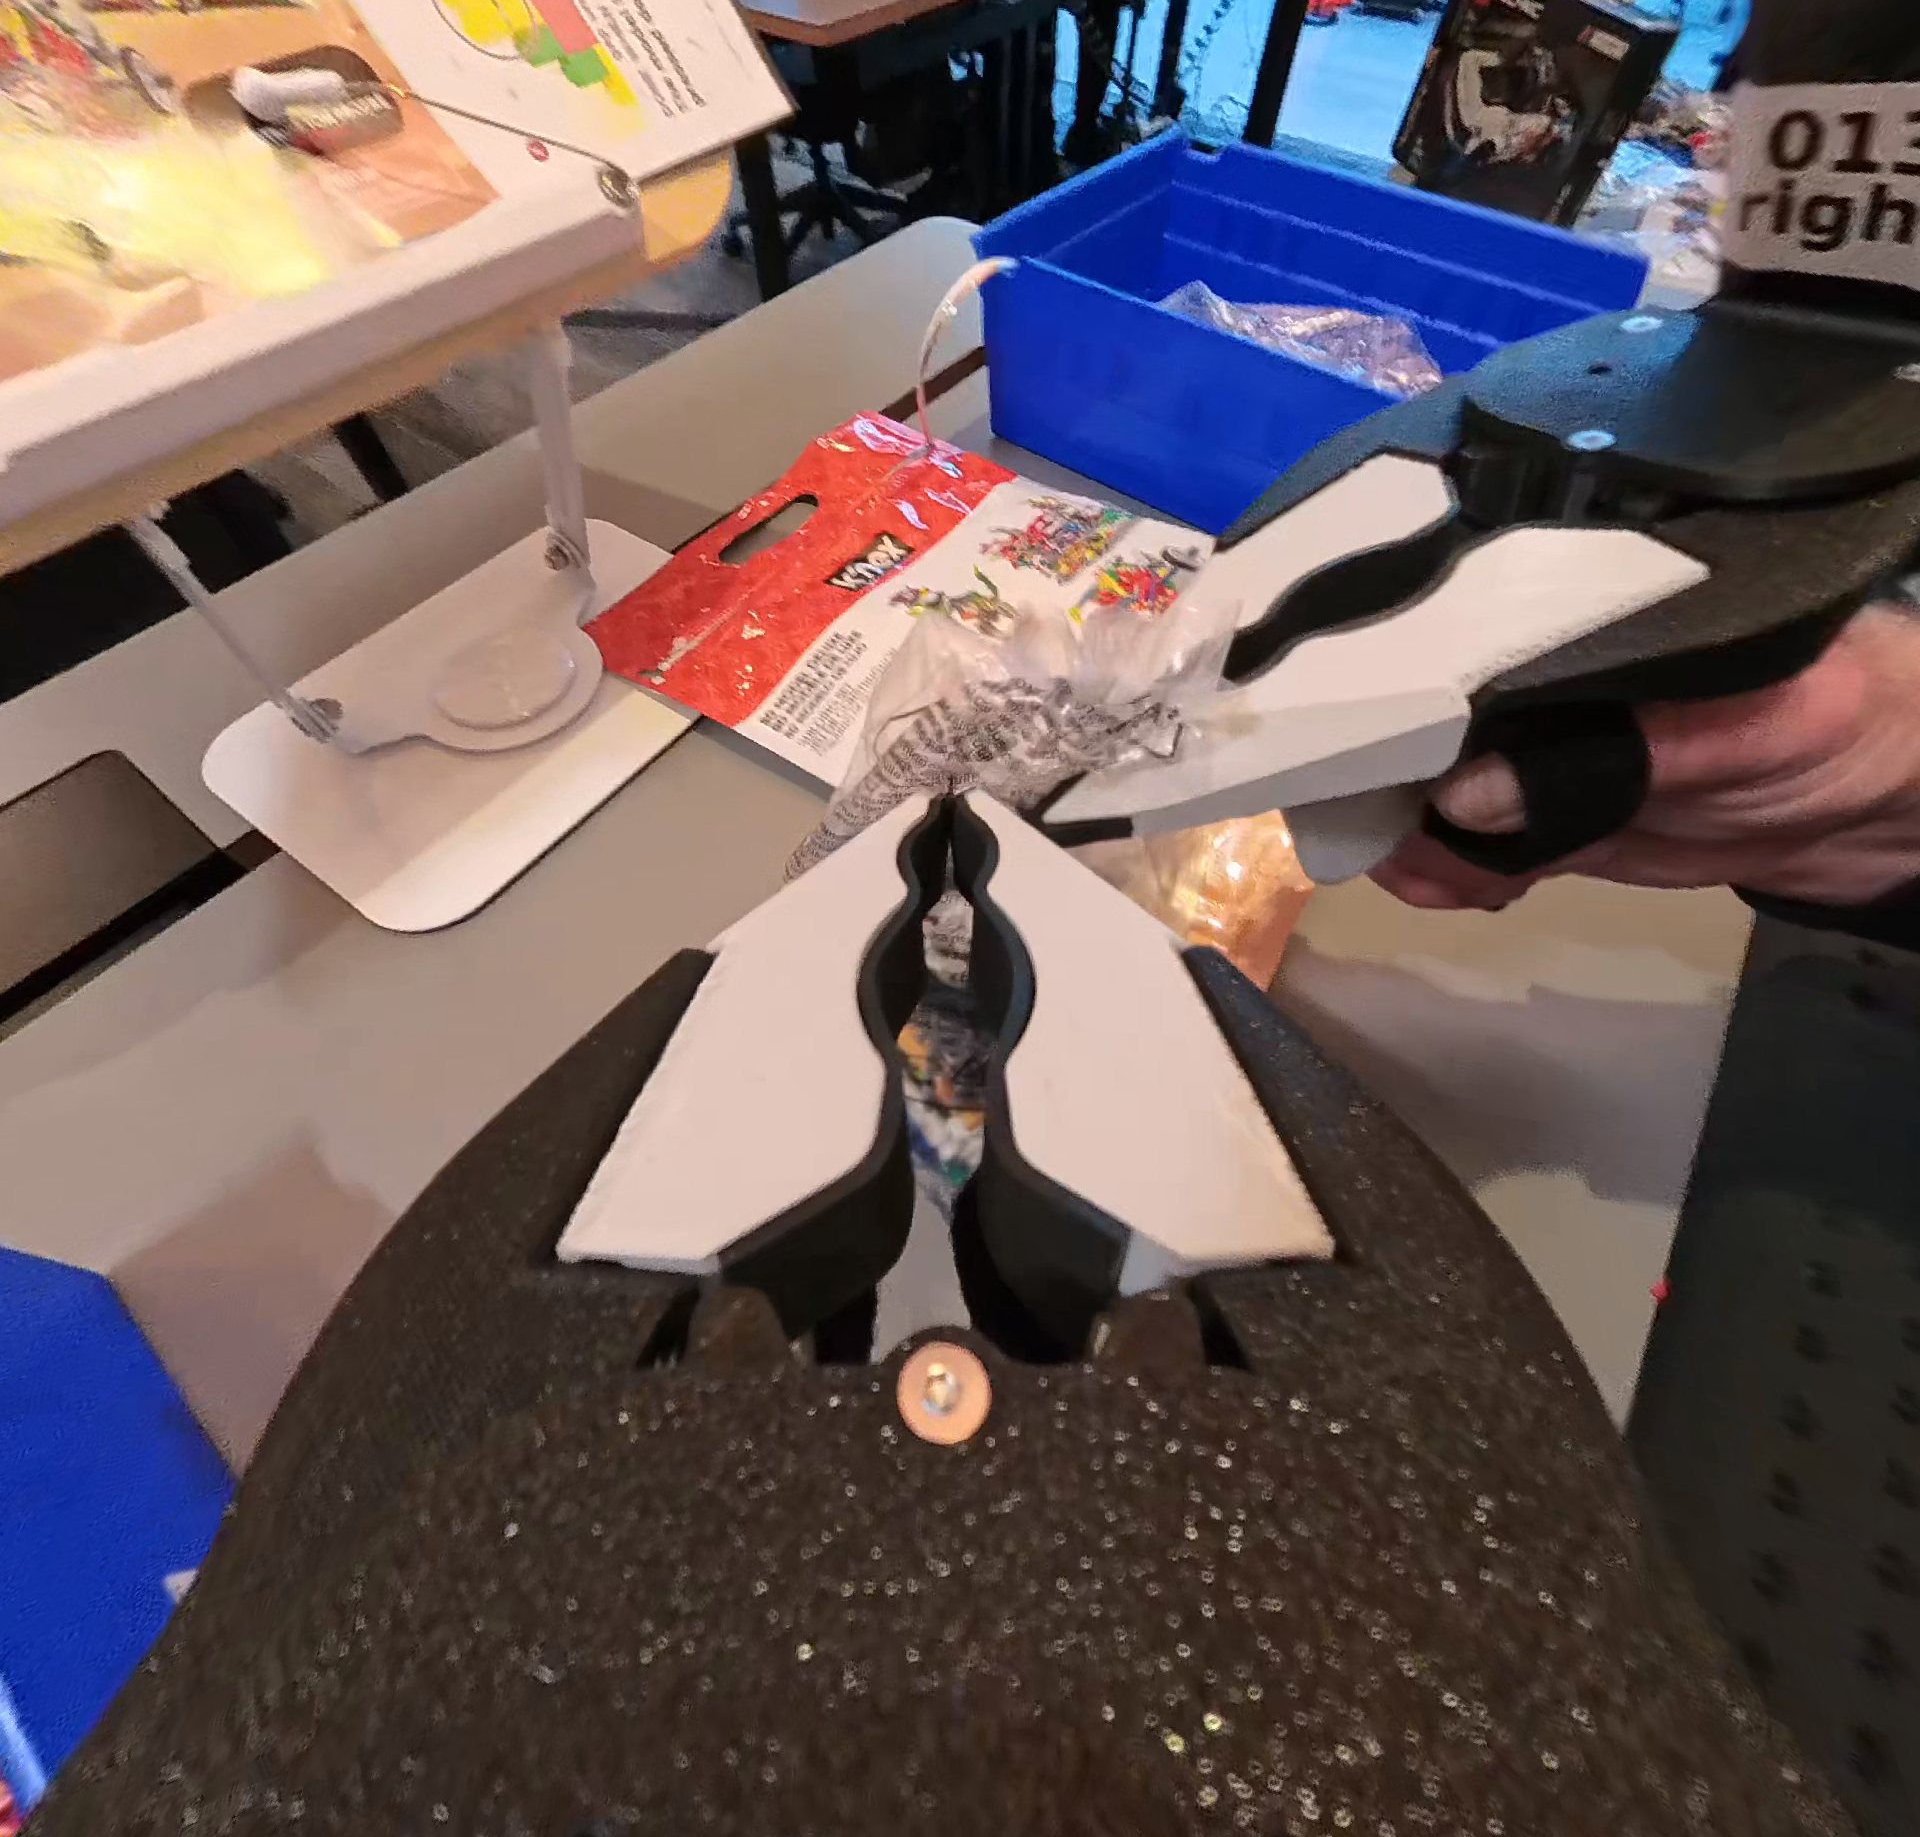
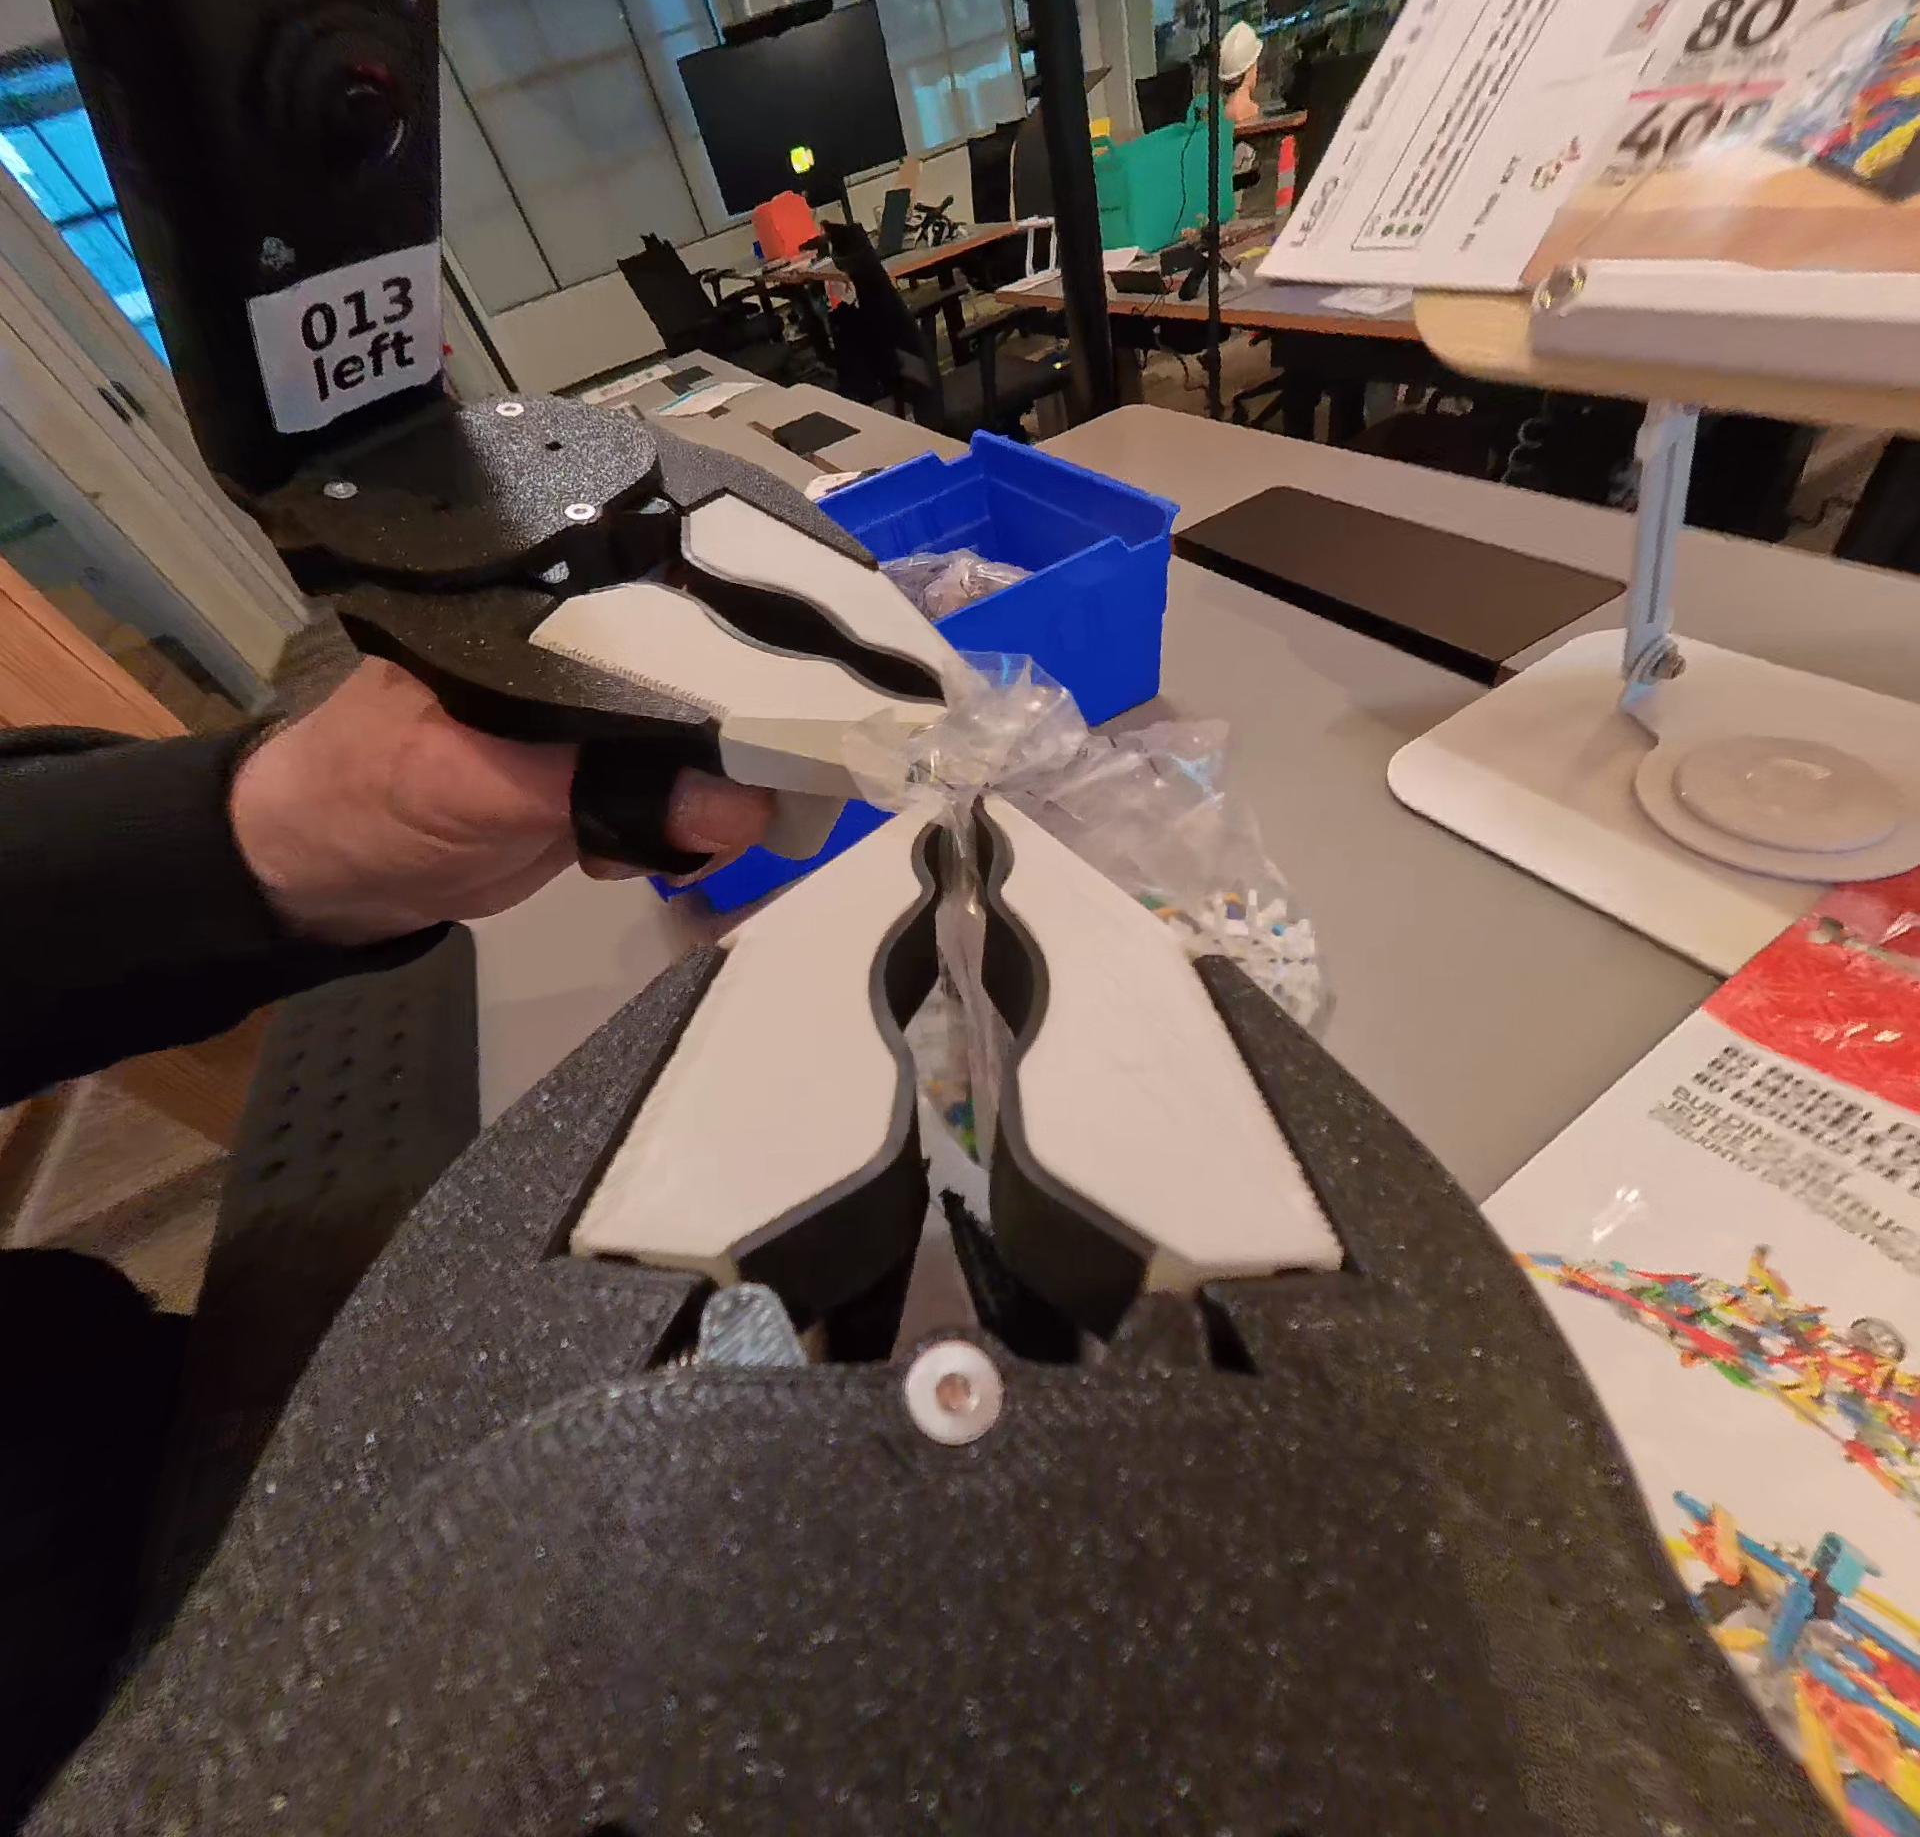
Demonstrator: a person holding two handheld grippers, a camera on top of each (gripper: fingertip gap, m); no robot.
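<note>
both left gripper (image 1: pixel 948 819) and right gripper (image 2: pixel 954 823) clenched on crinkly clear plastic bag (image 2: pixel 1164 831) of small pieces; light, limp, slippery, best pinched at bunched neck

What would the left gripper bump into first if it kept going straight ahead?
The left gripper is shut on the clear plastic bag. Straight ahead, it would probably meet the red and white printed bag on the table first, though depth is unclear.

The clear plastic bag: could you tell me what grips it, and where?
Both tongs, left and right, are shut on the clear plastic bag, pinching its gathered top edge.
</note>
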